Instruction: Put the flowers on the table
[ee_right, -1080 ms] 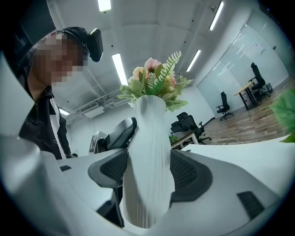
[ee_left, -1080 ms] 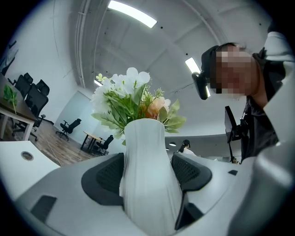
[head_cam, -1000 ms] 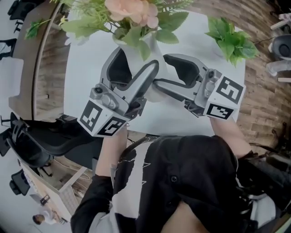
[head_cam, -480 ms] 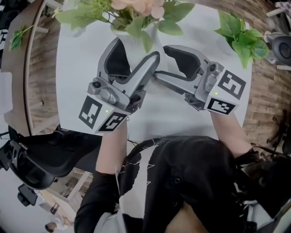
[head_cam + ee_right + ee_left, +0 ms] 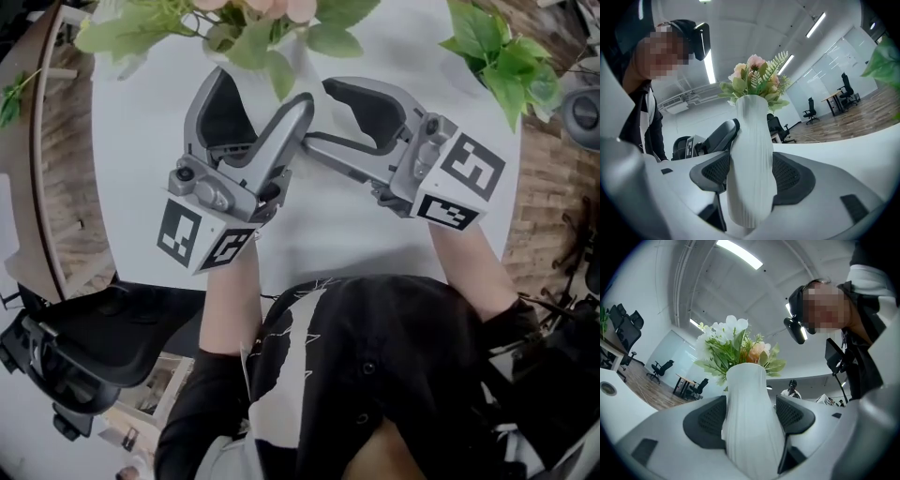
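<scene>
Flowers (image 5: 248, 37) have shifted up-frame; left tongs (image 5: 261, 92) and right tongs (image 5: 323, 114) each clamp their vase (image 5: 750, 423).

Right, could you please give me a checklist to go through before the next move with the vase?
1. Left gripper jaws shut on the vase: ok.
2. Right gripper jaws shut on the vase: ok.
3. Flowers seated in the vase: ok.
4. Vase over the table: ok.
5. Vase base touching the table: cannot tell.
6. Leafy plant apart from both grippers: ok.
</scene>
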`<state>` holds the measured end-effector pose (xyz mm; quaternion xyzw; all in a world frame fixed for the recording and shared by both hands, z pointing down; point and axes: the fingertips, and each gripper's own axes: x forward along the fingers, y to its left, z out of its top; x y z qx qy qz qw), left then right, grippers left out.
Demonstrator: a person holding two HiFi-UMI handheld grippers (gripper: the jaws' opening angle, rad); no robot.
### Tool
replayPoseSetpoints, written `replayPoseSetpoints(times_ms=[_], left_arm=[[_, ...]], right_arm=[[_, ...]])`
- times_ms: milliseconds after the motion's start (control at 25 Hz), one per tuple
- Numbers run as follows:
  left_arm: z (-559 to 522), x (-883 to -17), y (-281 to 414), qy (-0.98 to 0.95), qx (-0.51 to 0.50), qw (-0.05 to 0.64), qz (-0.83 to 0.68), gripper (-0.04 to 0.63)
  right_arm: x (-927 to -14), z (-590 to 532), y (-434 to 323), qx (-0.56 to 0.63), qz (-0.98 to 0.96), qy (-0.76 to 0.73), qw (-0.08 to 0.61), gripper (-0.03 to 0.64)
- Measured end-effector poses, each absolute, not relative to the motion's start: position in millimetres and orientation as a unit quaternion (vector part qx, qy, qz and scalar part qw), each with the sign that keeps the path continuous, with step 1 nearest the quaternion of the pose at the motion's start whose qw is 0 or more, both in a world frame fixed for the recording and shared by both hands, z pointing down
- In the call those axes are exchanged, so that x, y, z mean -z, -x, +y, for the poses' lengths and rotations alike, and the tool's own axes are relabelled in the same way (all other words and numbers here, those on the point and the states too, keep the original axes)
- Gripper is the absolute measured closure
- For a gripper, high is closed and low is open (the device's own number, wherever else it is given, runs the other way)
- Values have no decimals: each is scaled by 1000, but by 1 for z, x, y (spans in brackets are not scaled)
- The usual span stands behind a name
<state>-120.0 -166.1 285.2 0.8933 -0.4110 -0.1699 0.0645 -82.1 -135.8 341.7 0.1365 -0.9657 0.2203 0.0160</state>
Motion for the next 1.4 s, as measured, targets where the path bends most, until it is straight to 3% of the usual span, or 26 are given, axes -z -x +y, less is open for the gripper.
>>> replayPoseSetpoints(times_ms=[1400], left_arm=[[-149,-287,119,-906,169,24,-387,275]], right_arm=[[-347,-128,86,-158,-976,-129,72,324]])
